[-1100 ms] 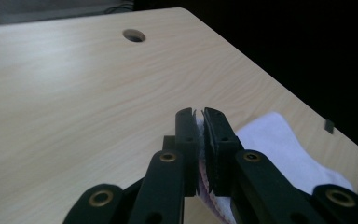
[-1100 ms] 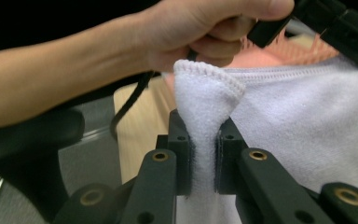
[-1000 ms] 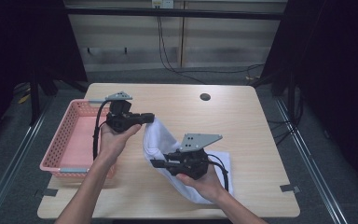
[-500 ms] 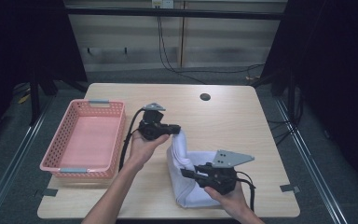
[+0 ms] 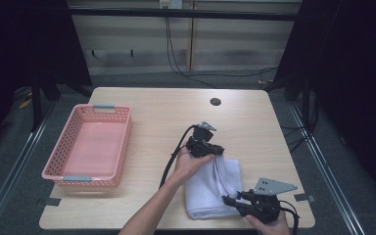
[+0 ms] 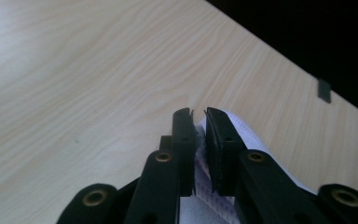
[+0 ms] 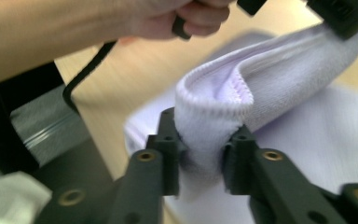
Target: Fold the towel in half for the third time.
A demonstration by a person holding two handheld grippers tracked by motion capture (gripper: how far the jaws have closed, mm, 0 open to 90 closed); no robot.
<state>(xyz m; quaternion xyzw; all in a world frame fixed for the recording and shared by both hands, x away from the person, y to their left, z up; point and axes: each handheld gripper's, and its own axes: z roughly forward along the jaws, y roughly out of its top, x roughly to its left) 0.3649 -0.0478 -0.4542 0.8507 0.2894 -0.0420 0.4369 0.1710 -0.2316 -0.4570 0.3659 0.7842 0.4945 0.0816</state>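
Observation:
A white towel (image 5: 208,191) lies folded at the table's front right. My left gripper (image 5: 219,151) is at the towel's far edge, shut on a fold of it. In the left gripper view my left gripper (image 6: 199,115) has white cloth (image 6: 249,135) pinched between the nearly closed jaws. Down at the towel's front right corner is my right gripper (image 5: 231,201). In the right gripper view my right gripper (image 7: 200,156) is clamped on a raised doubled fold of the towel (image 7: 279,60), with the other hand (image 7: 168,18) and left gripper (image 7: 340,14) beyond.
A pink plastic basket (image 5: 126,142) stands on the left side of the wooden table (image 5: 166,117). A small dark hole (image 5: 215,102) sits near the table's far edge. The front edge is close under my right gripper.
Both grippers have carried the towel to the right and toward the front edge, away from the basket. The towel was hanging between them; now it lies folded on the table.

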